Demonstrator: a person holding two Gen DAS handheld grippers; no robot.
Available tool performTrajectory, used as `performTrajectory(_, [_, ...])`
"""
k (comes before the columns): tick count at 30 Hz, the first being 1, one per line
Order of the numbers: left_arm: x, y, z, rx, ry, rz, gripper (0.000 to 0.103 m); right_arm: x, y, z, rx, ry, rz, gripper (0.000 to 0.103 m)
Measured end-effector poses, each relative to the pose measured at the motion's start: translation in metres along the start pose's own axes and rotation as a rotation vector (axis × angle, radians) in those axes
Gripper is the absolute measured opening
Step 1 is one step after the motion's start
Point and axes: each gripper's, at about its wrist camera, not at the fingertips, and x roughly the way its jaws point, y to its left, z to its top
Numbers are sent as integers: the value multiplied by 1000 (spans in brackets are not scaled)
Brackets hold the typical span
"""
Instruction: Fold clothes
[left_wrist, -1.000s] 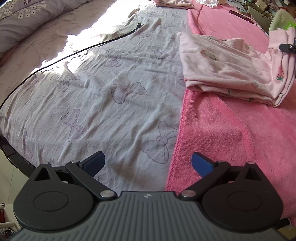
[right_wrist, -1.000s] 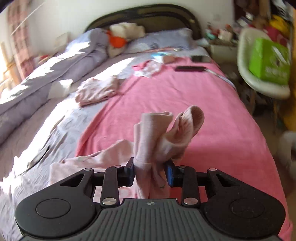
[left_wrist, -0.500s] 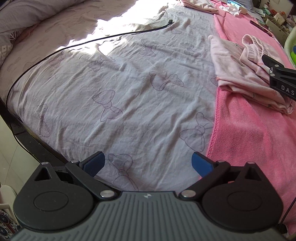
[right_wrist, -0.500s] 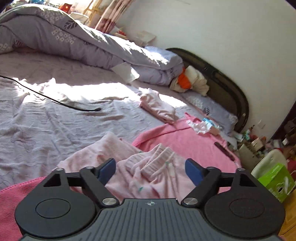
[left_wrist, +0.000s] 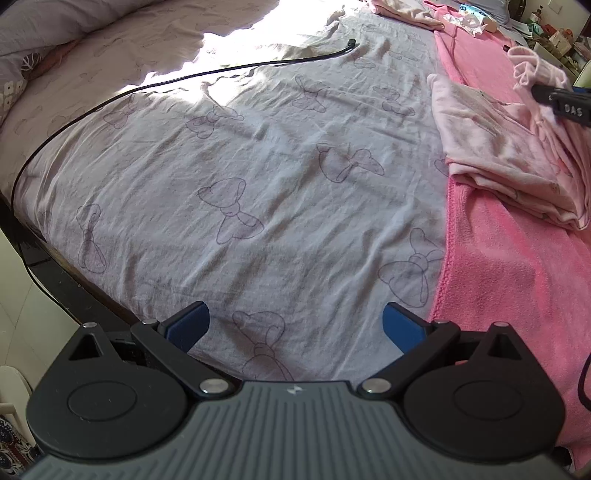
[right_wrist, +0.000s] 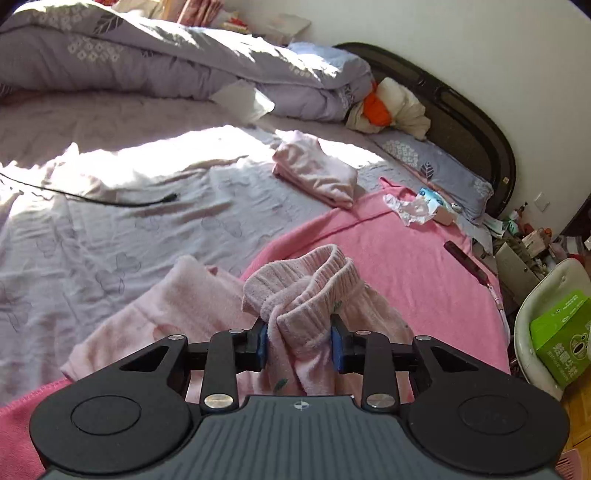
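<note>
Our right gripper (right_wrist: 298, 341) has just closed, its jaws pinching the ribbed waistband of the pink trousers (right_wrist: 306, 295), which lie on the pink blanket (right_wrist: 406, 258) beside the sheet (left_wrist: 258, 166). Our left gripper (left_wrist: 295, 325) hangs spread and empty over the sheet, well left of the trousers.

Harsh sun patch, sharp, fisheye-bent edges

Pale pink trousers (right_wrist: 207, 306) lie partly folded on a pink blanket (right_wrist: 399, 258), ribbed waistband bunched and lifted.
</note>
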Motion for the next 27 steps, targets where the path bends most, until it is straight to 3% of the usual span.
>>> performTrajectory(2, [0, 3, 1, -7, -3, 1, 102, -19, 11, 5, -23, -46, 51, 32])
performTrajectory(5, [-1, 7, 4, -14, -6, 5, 102, -27, 53, -4, -182, -79, 134, 32])
performTrajectory(6, [-1, 8, 5, -16, -6, 6, 102, -22, 71, -11, -250, -71, 159, 33])
performTrajectory(8, [-1, 10, 6, -18, -5, 10, 102, 0, 99, -30, -341, 34, 197, 40])
performTrajectory(11, [-5, 12, 6, -17, -14, 15, 102, -7, 122, -44, -492, -40, 146, 52])
performTrajectory(12, [-6, 12, 6, -18, -21, 17, 102, -13, 118, -41, -486, -42, 172, 62])
performTrajectory(13, [-8, 13, 6, -22, -26, 22, 102, -24, 107, -38, -437, -49, 234, 80])
performTrajectory(15, [-13, 12, 7, -32, -40, 36, 102, -45, 81, -33, -334, -74, 344, 87])
performTrajectory(17, [-22, 9, 9, -41, -67, 50, 101, -64, 52, -28, -253, -94, 433, 84])
performTrajectory(19, [-32, 3, 12, -36, -99, 58, 101, -66, 26, -22, -193, -67, 458, 60])
performTrajectory(20, [-36, -3, 14, -27, -111, 60, 101, -59, 13, -21, -165, -39, 451, 56])
performTrajectory(23, [-45, -26, 18, 3, -142, 69, 101, -27, -25, -21, -99, 54, 407, 52])
performTrajectory(26, [-45, -62, 15, 34, -145, 102, 101, 30, -24, -51, -234, 225, 452, 52])
performTrajectory(27, [-45, -77, 13, 43, -142, 121, 101, 35, -24, -60, -278, 185, 480, 54])
